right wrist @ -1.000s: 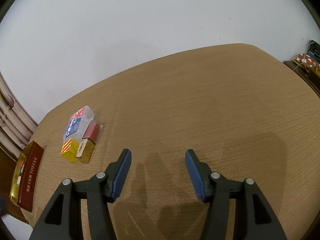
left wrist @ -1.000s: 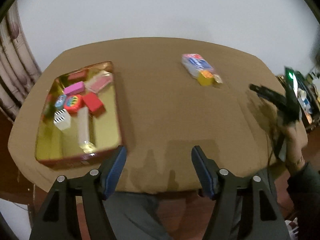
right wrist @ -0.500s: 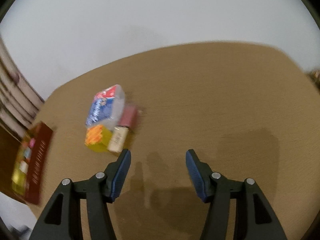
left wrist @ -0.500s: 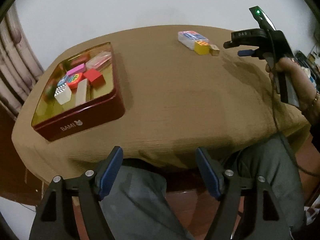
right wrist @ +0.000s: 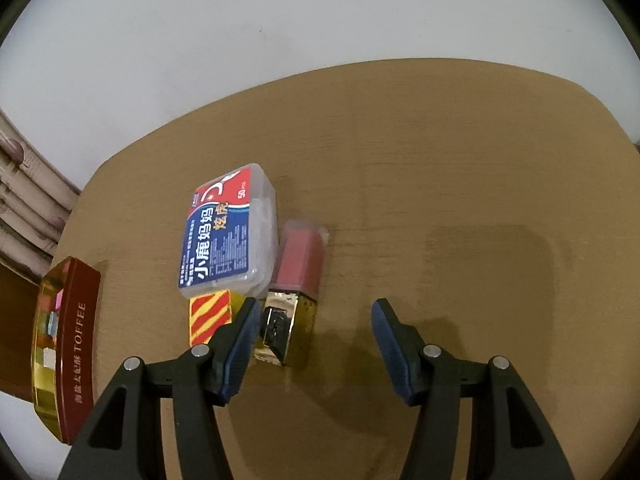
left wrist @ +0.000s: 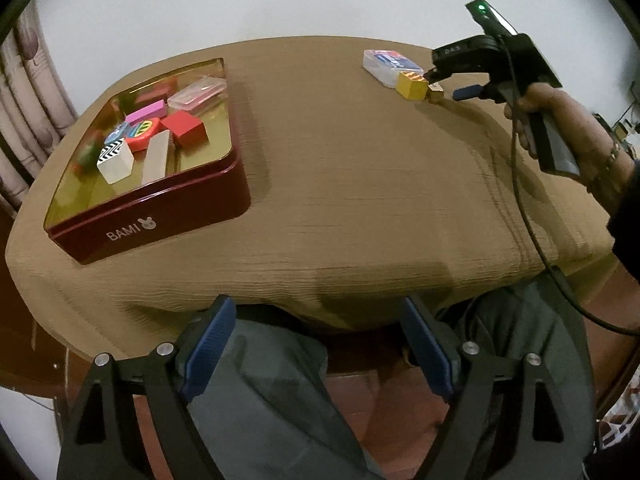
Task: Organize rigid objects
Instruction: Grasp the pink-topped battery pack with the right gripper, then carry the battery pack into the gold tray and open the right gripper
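Note:
A dark red tin (left wrist: 160, 216) with a gold inside sits at the table's left and holds several coloured blocks; it also shows in the right wrist view (right wrist: 76, 340). On the far right lie a clear plastic box with a blue and red label (right wrist: 230, 236) (left wrist: 390, 65), a yellow and red striped block (right wrist: 210, 312) (left wrist: 412, 84) and a pink and gold lipstick (right wrist: 294, 284). My right gripper (right wrist: 314, 332) is open, low over the table, with the lipstick's gold end between its fingers, close to the left one. My left gripper (left wrist: 320, 352) is open and empty, below the table's near edge.
The table wears a brown cloth (left wrist: 360, 184). A person's legs in grey trousers (left wrist: 272, 392) are under the near edge. A cable (left wrist: 532, 240) hangs from the right gripper. A curtain (left wrist: 24, 92) hangs at the left and a white wall stands behind.
My right gripper has moved left and forward up to the lipstick and striped block. My left gripper has pulled back and dropped below the table's near edge.

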Demonstrator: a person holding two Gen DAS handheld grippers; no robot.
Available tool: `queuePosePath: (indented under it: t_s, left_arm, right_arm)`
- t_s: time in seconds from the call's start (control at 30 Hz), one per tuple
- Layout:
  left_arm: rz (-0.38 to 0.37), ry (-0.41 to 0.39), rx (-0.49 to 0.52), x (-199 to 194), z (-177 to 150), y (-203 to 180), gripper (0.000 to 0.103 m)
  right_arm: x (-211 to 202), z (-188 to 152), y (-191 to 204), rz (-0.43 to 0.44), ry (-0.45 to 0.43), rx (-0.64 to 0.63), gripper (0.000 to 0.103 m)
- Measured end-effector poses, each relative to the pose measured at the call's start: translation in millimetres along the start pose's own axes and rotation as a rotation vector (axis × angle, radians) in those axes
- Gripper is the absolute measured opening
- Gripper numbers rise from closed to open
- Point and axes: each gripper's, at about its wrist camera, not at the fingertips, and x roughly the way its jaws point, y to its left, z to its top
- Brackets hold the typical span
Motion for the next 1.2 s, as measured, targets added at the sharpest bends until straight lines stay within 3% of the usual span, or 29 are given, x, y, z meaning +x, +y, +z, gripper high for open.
queuePosePath:
  t_s: [0.2,0.33,0.43,0.63,0.67,0.7,0.73,1.0,1.13,1.2]
  left_arm:
    - [-0.01,0.035,-0.027,6.8,-3.7,4.1,0.081]
    - [-0.025,0.061,-0.055,12.0,-7.9,8.6,0.081]
    - [-0.03,0.077,-0.065,15.8,-10.9,10.4,0.081]
    - [-0.017,0.088,-0.065,19.1,-10.9,9.7,0.081]
    - [-0.015,0.09,-0.065,19.7,-11.0,9.7,0.081]
    - [-0.012,0.092,-0.065,20.2,-11.0,9.9,0.081]
    - [-0.011,0.094,-0.064,20.2,-11.3,10.3,0.081]
    - [-0.006,0.081,-0.08,14.0,-9.2,13.1,0.081]
    - [-0.005,0.057,-0.117,1.5,-6.9,17.7,0.081]
    - [0.006,0.029,-0.138,-9.8,-7.0,23.9,0.081]
  right_arm:
    - [11.1,3.2,16.1,-0.111,0.066,-0.095,0.057]
    - [10.8,11.0,8.9,-0.1,0.079,-0.057,0.057]
    - [17.8,14.1,11.8,-0.045,0.102,-0.058,0.058]
    - [36.5,25.1,37.1,-0.105,0.131,-0.181,0.057]
    - [38.5,28.2,42.0,-0.121,0.136,-0.195,0.052]
    - [39.4,27.4,47.3,-0.165,0.137,-0.241,0.031]
    - [40.0,28.2,49.6,-0.179,0.137,-0.253,0.02]
    - [19.3,5.7,24.0,-0.089,0.126,-0.181,0.02]
    - [-7.2,-16.0,17.6,0.01,0.107,-0.111,0.02]
    - [-27.5,-24.3,38.1,0.076,0.093,-0.115,0.02]
